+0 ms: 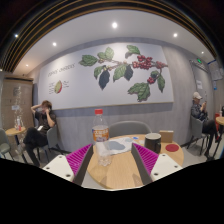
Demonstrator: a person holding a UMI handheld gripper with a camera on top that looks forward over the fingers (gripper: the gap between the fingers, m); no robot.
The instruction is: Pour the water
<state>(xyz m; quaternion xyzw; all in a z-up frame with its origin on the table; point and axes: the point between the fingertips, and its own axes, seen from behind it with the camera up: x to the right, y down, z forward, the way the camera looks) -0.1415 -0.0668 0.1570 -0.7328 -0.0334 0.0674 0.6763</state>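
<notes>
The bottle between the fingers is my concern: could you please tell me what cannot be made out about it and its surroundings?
- Bottle, gripper view: too small to read its water level or cap state.
- Hand-held gripper: whether its pads press the bottle is unclear.
- Black cup: contents hidden by its own wall.
- Table: near part is cut off at the bottom.

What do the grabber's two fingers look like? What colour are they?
The gripper has two fingers, each wearing a bright magenta pad on its inner face. The pads look ridged, with fine lines across them, and spread apart like a V. No cables, hand or sleeve show here.
</notes>
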